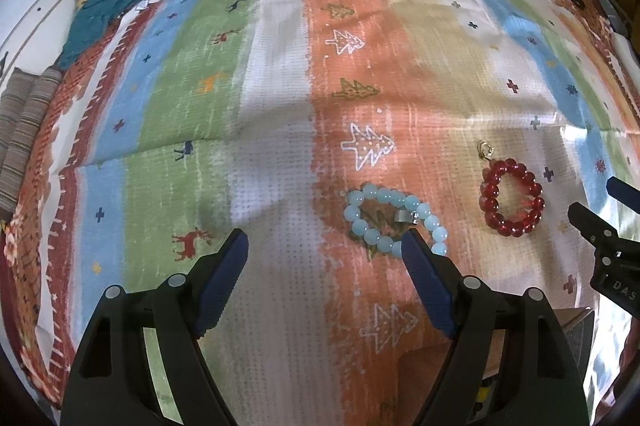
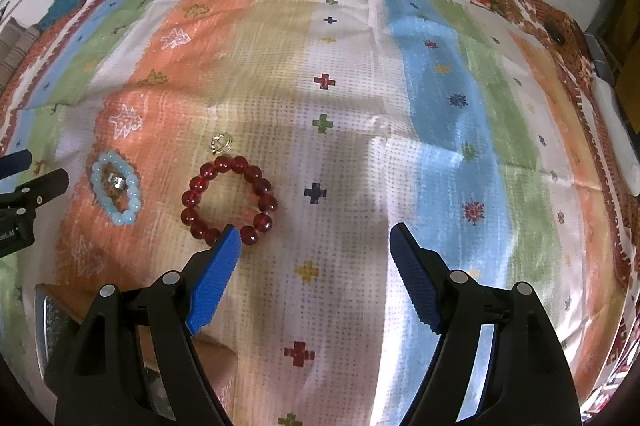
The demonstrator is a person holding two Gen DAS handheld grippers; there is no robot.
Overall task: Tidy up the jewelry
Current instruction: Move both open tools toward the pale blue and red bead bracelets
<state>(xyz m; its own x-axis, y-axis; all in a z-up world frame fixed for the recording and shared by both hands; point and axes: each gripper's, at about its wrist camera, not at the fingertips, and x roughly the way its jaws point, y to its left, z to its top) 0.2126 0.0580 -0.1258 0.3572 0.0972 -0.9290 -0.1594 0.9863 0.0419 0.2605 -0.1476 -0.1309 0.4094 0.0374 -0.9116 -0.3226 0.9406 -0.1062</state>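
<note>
Jewelry lies on the striped cloth (image 1: 280, 74): a pale blue bead bracelet (image 1: 394, 222) left of a red bead bracelet (image 1: 513, 199), while the left gripper (image 1: 324, 246) and right gripper (image 2: 315, 236) hover over them, jaws spread and empty.

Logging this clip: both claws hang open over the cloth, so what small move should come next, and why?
Probably ease the left claw right and down to straddle the blue bead bracelet. The claw is open and empty, and that bracelet lies loose just beyond its right fingertip, nearer than the red bead bracelet.
</note>
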